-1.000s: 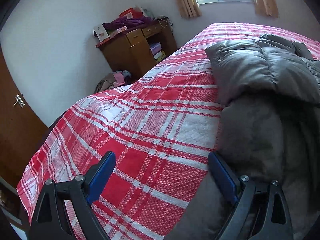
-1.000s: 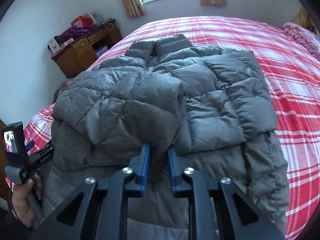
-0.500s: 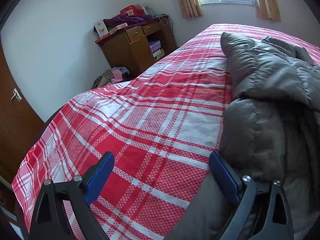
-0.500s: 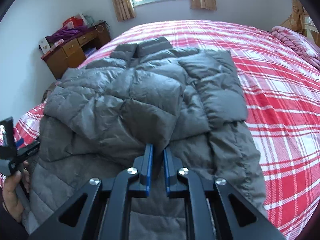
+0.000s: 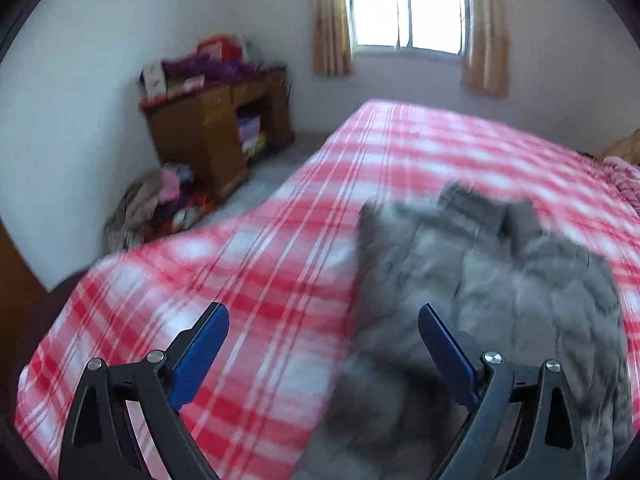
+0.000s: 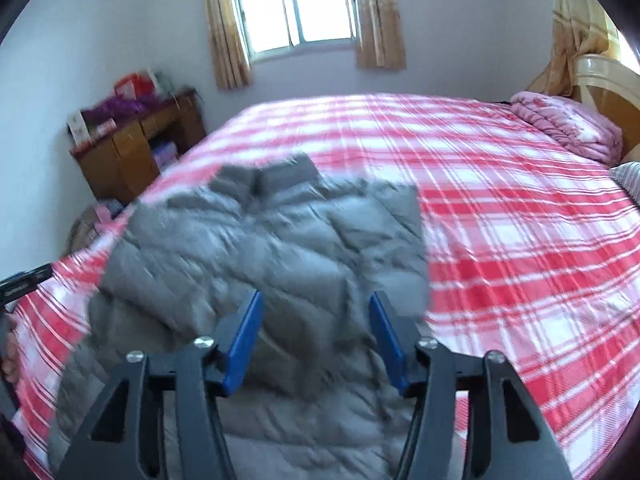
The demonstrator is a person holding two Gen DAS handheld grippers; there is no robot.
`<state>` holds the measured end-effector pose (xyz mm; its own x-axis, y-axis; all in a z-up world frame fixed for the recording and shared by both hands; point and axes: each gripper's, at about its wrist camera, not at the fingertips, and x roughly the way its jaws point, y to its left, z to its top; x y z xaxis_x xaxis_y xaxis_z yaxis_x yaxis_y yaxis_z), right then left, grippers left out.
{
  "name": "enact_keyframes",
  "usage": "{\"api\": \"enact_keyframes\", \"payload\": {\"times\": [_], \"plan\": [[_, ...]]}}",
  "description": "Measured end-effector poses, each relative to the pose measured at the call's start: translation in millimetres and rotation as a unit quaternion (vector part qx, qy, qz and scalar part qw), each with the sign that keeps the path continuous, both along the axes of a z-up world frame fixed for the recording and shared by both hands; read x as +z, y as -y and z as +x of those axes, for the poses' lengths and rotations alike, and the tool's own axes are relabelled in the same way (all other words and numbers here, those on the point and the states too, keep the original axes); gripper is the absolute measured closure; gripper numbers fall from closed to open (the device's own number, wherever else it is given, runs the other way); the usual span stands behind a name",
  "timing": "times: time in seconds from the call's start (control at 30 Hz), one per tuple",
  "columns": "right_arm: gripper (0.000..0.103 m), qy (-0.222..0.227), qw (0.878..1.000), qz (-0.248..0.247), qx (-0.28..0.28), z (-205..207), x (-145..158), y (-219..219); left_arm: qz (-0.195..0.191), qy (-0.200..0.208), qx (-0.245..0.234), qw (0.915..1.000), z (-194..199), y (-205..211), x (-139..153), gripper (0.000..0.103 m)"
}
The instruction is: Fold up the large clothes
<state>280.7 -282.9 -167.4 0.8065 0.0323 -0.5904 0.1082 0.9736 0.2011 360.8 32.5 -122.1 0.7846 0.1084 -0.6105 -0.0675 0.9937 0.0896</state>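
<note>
**Risk: fold springing back on release**

Nearest first. Right gripper (image 6: 316, 336) jaws parted, just been opening; nothing pinched, grey padded jacket (image 6: 276, 264) below and between the blue pads (image 6: 244, 340) but no contact visible. Left gripper (image 5: 320, 352) spread wide, empty; one finger over the plaid bedspread (image 5: 224, 280), the other over the jacket's edge.

Jacket position: flat-ish on the near left part of the bed, sleeves folded in over the body, collar (image 6: 280, 172) pointing toward the window (image 6: 296, 4). Hem end close to the near edge of the mattress. Both views motion-blurred, so exact lay of the folds not readable.

Failure modes, judged from this:
- Puffy fill, likely springy. Unclamped sleeve layer liable to creep open, leaving a lopsided stack for the next fold.
- Slippery-looking shell on loose bedspread: any drag from a low finger could pull the top layer off square, or bunch the plaid cloth under it.
- Hem near bed edge: sloppy regrasp could tip weight over the side, whole bundle sliding off.
- Thick layers: shallow pinch likely to catch the top layer only, fold peeling apart on lift.

Further off: pink quilt (image 6: 568, 128) by the headboard, well apart, no interference. Wooden desk (image 5: 216, 136) and clothes pile on the floor (image 5: 160, 204) off the bed.
</note>
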Motion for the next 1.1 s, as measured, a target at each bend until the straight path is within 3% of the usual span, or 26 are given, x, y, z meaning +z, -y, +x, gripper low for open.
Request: {"api": "enact_keyframes", "payload": {"times": [0.1,0.2,0.43,0.63,1.1], "plan": [[0.045,0.019,1.0,0.011,-0.003,27,2,-13,0.017,0.031,0.012,0.9993,28,33,-16,0.007],[0.045,0.025,0.999,0.035,-0.011,54,-12,-22,0.045,0.03,0.007,0.9985,50,62,-48,0.007],[0.045,-0.024,0.999,0.022,-0.006,95,-67,-40,0.067,-0.064,-0.01,0.9957,81,80,-123,0.007],[0.045,-0.037,0.999,0.002,0.004,98,-89,-42,0.066,-0.078,-0.001,0.9948,86,80,-130,0.003],[0.045,-0.073,0.997,-0.014,0.002,105,-100,-46,0.065,-0.089,0.004,0.9939,91,82,-138,0.001]]}}
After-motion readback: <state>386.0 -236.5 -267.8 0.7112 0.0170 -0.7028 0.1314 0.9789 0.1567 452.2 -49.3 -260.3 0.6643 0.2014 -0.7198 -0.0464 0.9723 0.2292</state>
